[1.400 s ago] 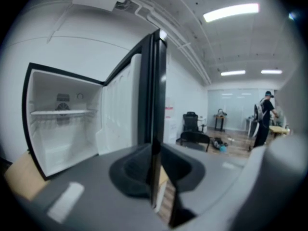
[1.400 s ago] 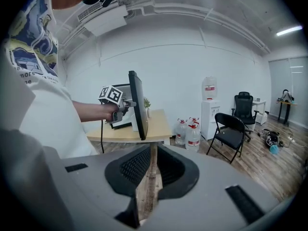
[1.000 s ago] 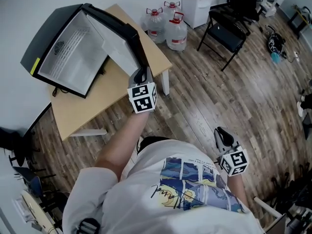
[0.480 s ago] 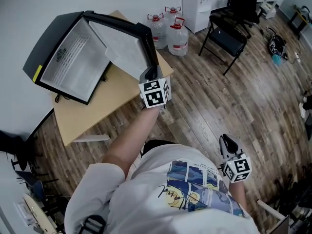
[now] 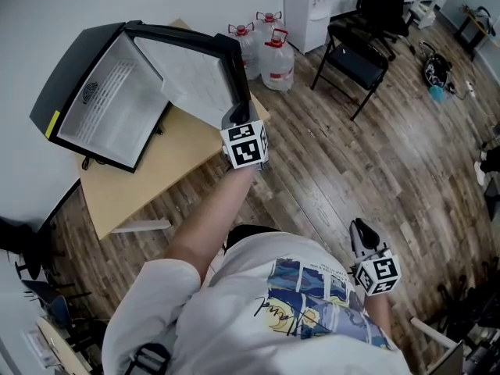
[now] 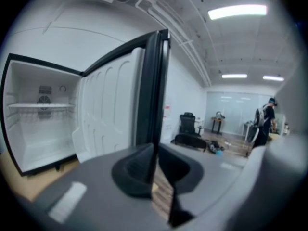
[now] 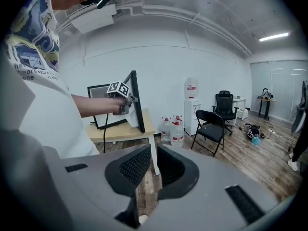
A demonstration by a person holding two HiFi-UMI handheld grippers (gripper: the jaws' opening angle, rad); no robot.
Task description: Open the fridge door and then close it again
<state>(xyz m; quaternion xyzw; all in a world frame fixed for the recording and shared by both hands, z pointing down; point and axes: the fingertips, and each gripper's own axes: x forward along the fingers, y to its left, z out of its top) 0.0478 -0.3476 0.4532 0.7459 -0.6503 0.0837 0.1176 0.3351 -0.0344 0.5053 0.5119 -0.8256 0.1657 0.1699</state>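
Note:
A black mini fridge (image 5: 101, 100) with a white inside (image 6: 38, 124) stands on a wooden table (image 5: 156, 170). Its door (image 5: 195, 73) is swung wide open. My left gripper (image 5: 234, 119) is at the lower part of the door's free edge (image 6: 154, 90). Its jaws are closing to a narrow slit, and the black edge runs down into the tips (image 6: 155, 150). My right gripper (image 5: 361, 231) hangs low by the person's side, shut with nothing in it (image 7: 154, 153). In the right gripper view, the left gripper (image 7: 124, 100) sits against the door (image 7: 136, 100).
Large water bottles (image 5: 273, 49) stand on the wood floor behind the table. A white water dispenser (image 5: 308, 6) and a black folding chair (image 5: 355, 61) stand to their right. Bags and cables lie at the far right (image 5: 437, 73).
The door has swung further open, and the left gripper has moved right with its free edge. Most of that came in the earlier half second. The right gripper has stayed put.

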